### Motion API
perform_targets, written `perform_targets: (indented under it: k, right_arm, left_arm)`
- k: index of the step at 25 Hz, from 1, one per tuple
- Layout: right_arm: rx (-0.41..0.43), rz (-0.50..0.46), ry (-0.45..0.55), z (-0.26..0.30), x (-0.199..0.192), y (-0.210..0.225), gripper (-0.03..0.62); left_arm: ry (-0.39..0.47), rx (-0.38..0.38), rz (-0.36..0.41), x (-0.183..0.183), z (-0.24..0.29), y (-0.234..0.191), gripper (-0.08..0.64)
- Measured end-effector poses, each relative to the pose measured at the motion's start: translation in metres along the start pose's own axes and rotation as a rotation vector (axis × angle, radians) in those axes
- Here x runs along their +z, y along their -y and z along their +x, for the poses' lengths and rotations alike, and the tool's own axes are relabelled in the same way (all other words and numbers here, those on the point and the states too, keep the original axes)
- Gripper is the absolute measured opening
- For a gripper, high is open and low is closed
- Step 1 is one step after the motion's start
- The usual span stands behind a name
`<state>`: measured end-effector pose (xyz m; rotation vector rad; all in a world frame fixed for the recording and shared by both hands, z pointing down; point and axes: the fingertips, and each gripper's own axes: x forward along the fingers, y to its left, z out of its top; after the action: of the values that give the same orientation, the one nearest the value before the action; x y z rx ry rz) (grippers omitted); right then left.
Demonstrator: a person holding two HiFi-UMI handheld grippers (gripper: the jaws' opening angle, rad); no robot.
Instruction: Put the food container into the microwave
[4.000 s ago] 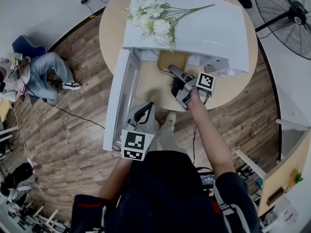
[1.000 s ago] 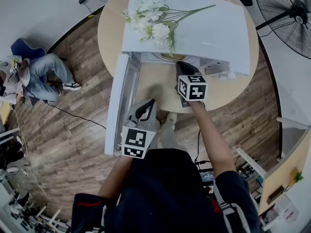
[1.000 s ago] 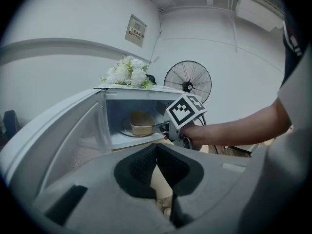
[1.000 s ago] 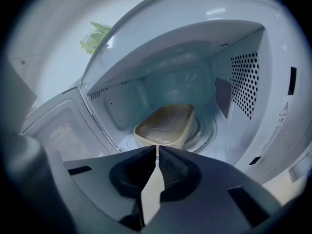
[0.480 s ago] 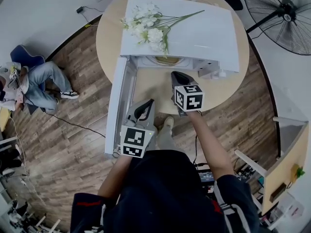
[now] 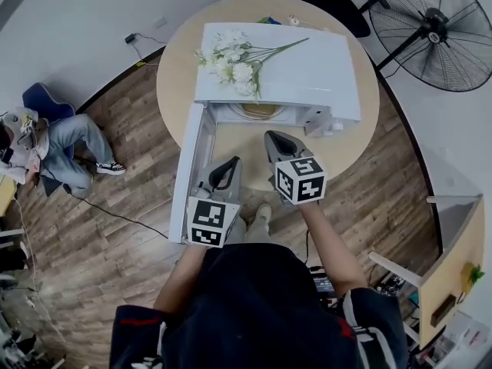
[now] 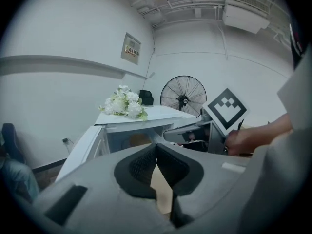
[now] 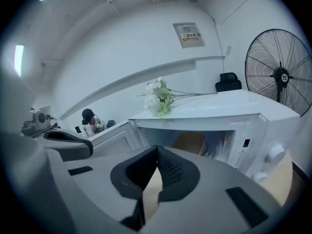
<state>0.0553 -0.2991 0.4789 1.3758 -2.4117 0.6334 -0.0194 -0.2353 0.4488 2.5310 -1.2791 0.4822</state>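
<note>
Food container half-hidden inside microwave

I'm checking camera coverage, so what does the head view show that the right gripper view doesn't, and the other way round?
Only the head view: the person's right forearm and the marker cube on the right tongs. Only the right gripper view: the wall sign, the control knobs, and those tongs' jaws together with nothing between. Both: the open microwave, flowers on top, the food container inside, and the fan.

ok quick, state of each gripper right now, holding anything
left gripper: closed, holding nothing
right gripper: closed, holding nothing
</note>
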Motion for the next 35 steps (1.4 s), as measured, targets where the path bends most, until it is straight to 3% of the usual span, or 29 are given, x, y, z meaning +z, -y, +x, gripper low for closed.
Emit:
perform_targets:
  k: [9, 21, 35]
  right_arm:
    - [0.051, -0.059, 0.109, -0.036, 0.048, -0.033, 0.011]
    - [0.017, -0.091, 0.261, -0.077, 0.100, -0.041, 0.011]
    - [0.043, -0.110, 0.320, -0.088, 0.112, -0.053, 0.011]
  left_arm:
    - [0.091, 0.042, 0.039, 0.038, -0.023, -0.014, 0.015]
    - [0.217, 0.098, 0.132, 0.091, -0.046, -0.025, 0.015]
    - [0.275, 0.106, 0.136, 0.112, -0.055, -0.030, 0.015]
